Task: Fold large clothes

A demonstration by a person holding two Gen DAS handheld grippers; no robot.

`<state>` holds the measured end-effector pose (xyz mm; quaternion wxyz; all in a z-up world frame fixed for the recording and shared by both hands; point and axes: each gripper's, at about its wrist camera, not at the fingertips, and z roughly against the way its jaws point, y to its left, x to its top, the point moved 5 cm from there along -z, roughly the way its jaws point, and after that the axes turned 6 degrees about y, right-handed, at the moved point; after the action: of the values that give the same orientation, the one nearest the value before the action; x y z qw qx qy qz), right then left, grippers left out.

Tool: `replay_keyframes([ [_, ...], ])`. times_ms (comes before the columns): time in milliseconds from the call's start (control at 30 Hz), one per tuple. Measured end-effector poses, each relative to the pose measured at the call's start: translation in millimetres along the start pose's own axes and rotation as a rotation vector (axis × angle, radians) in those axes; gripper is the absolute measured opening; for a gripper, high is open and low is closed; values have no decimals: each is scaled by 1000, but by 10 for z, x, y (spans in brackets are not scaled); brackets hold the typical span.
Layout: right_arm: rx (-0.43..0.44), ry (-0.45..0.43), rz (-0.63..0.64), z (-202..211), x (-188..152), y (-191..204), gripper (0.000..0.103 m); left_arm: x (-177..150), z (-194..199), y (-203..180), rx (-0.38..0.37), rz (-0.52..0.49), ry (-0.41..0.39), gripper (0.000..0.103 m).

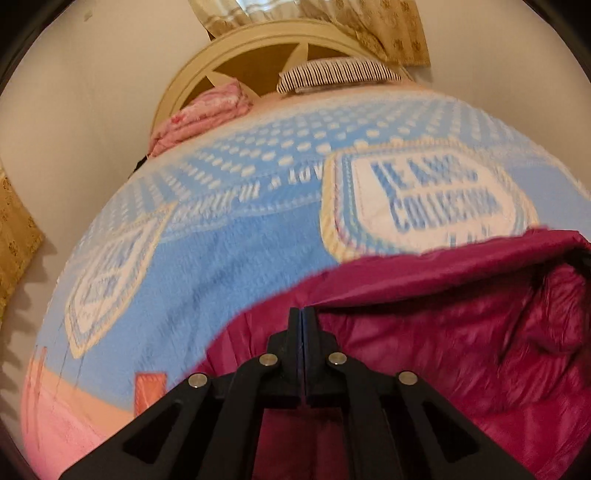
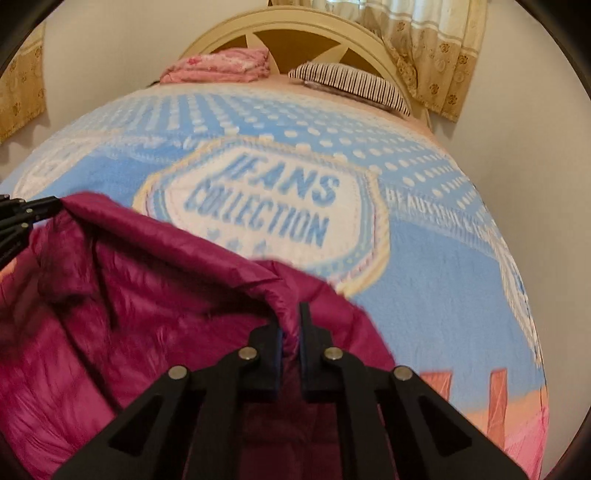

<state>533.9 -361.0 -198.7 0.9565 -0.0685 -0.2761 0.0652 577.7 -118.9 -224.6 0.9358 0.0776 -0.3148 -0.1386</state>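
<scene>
Jacket (image 2: 122,295): lower bed (image 2: 424,280), 7 o'clock in the right view.
Left gripper (image 1: 303,314): clenched on the hem, seemingly.
Right gripper (image 2: 291,314): pinching the jacket edge.
Progress: fold underway, edge lifted, most folding left.

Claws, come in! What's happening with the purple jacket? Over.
Left claw shut on jacket edge. Right claw pinching another fold. Jacket lifted above blue blanket. Nothing in the way.

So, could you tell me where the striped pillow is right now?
The striped pillow lies at the head of the bed, against the headboard, right of the folded pink bedding.
</scene>
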Motion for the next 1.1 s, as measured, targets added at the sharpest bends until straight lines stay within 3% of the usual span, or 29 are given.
replay_keyframes([
  [167, -24, 48, -23, -290, -234, -29, 6, -273, -303, -54, 35, -8, 67, 0],
  [400, -16, 39, -39, -180, -178, -93, 9, -113, -68, 309, -8, 126, 54, 1],
  [433, -3, 38, -55, -169, -186, -112, 14, -85, -45, 341, -1, 134, 48, 1],
  [533, 8, 27, -102, -105, -218, -201, 49, 13, 66, 564, -9, 206, 20, 1],
  [567, 12, 21, -110, -65, -233, -220, 52, 41, 97, 601, -11, 222, 12, 1],
  [767, 5, -21, -152, 233, -175, -371, 58, 349, 48, 753, -16, 290, 1, 1],
  [933, 20, -76, -265, 439, 91, -476, 62, 651, -84, 559, -106, 311, 37, 2],
  [1033, 37, -85, -295, 368, 346, -398, 63, 780, -258, 327, -42, 250, 46, 2],
  [1100, 73, -66, -322, 239, 501, -303, 63, 697, -413, 219, -41, 231, 105, 2],
])
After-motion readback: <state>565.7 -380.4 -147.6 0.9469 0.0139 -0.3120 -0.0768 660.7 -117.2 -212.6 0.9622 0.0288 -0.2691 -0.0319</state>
